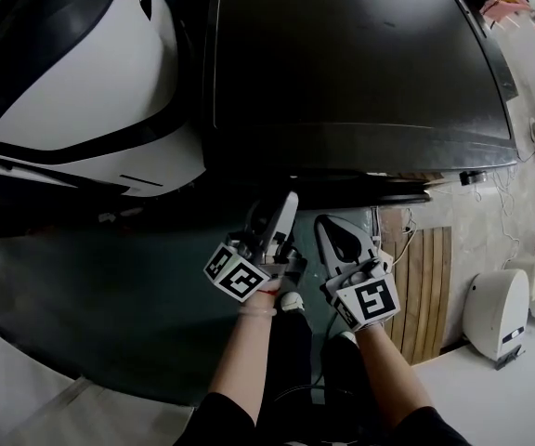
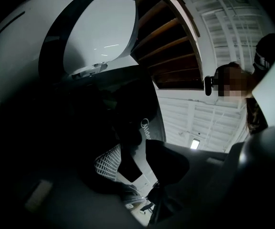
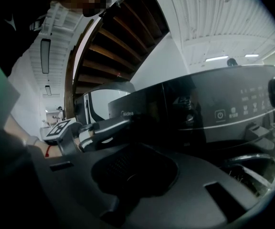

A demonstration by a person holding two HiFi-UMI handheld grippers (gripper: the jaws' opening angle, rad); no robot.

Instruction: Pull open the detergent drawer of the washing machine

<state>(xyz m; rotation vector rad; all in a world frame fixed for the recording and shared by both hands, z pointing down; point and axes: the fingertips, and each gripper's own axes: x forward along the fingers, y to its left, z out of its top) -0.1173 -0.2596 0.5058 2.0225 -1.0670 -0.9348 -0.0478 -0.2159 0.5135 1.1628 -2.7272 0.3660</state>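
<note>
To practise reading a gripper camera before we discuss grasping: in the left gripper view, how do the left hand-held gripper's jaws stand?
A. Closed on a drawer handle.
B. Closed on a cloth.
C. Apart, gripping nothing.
C: the left hand-held gripper shows its two jaws apart. Only the front of the washing machine is visible through the gap, and nothing is pressed between the pads.

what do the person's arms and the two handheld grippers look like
The left gripper and right gripper have pale grey tapered bodies with dark jaws. Each carries a white cube printed with black square markers. The person's forearms are bare, with black sleeves higher up and a red band at the left wrist.
</note>
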